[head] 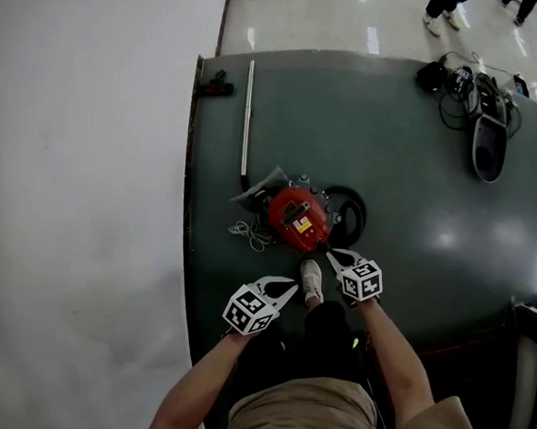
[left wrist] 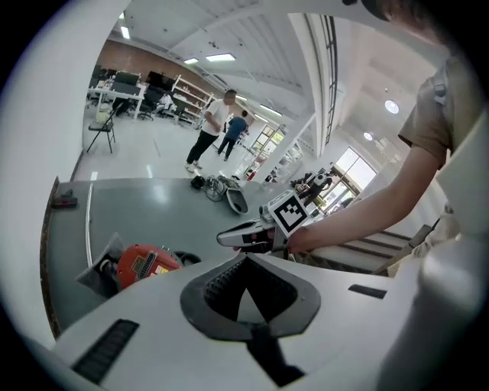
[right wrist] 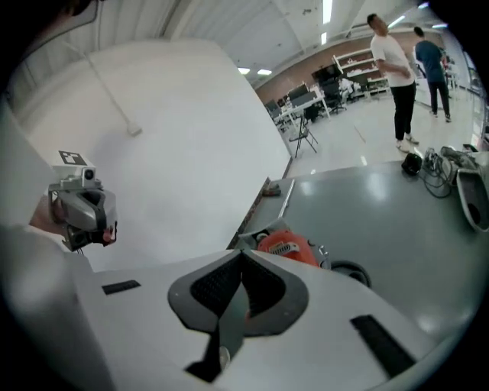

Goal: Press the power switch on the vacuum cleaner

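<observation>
Both pairs of fingers are closed tip to tip on nothing, on the left gripper (left wrist: 245, 260) and the right gripper (right wrist: 241, 253) alike. Just beyond them, touching neither, the round red vacuum cleaner (head: 298, 218) sits on the dark green floor mat (head: 421, 156). The right gripper is the nearer to it, and a coiled black hose (head: 354, 209) lies against its far side.

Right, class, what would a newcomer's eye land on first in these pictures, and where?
The round red vacuum cleaner stands out mid-picture on the dark green floor mat, with a white shoe just below it. The left gripper and right gripper hover either side of the shoe, jaws together and empty. A long metal tube lies near the mat's left edge.
</observation>
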`<state>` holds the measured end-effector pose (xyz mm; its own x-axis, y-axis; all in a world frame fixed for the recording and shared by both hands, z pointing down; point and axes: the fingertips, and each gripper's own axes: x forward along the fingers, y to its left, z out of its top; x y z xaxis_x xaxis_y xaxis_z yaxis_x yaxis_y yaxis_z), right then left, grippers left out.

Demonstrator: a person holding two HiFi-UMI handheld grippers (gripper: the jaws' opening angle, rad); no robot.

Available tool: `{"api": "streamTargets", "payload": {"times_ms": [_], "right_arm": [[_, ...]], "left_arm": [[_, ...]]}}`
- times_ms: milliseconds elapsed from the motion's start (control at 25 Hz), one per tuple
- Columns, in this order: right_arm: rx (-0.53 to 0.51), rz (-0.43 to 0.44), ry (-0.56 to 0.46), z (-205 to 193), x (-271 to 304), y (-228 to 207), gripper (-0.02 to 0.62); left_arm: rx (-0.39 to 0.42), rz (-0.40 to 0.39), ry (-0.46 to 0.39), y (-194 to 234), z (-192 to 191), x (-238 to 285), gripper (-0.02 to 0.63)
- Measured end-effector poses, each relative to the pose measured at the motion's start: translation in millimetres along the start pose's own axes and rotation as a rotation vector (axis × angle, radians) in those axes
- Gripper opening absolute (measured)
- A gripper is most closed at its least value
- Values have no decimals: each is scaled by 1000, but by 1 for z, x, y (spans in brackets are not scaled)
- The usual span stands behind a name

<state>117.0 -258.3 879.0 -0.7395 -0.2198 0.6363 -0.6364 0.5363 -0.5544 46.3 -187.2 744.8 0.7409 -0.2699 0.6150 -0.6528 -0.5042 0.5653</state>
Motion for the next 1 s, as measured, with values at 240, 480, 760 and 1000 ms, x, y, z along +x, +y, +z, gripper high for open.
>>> {"api": "streamTargets", "payload": {"times_ms": [240, 480, 760, 1000], "right_arm": [[-80, -10, -250, 109, -107, 73, 11], [-191, -44, -465, 217, -199, 133, 11], [-269, -191, -631, 259, -266, 190, 11], [-307, -242, -735, 284, -295, 247, 11]], "left_arm": [[107, 31, -141, -64, 69, -59, 3], [220, 11, -270, -99, 145, -113, 3], [295, 42, -458, -106, 209, -196, 3], [368, 20, -556, -110, 244, -274, 3]]}}
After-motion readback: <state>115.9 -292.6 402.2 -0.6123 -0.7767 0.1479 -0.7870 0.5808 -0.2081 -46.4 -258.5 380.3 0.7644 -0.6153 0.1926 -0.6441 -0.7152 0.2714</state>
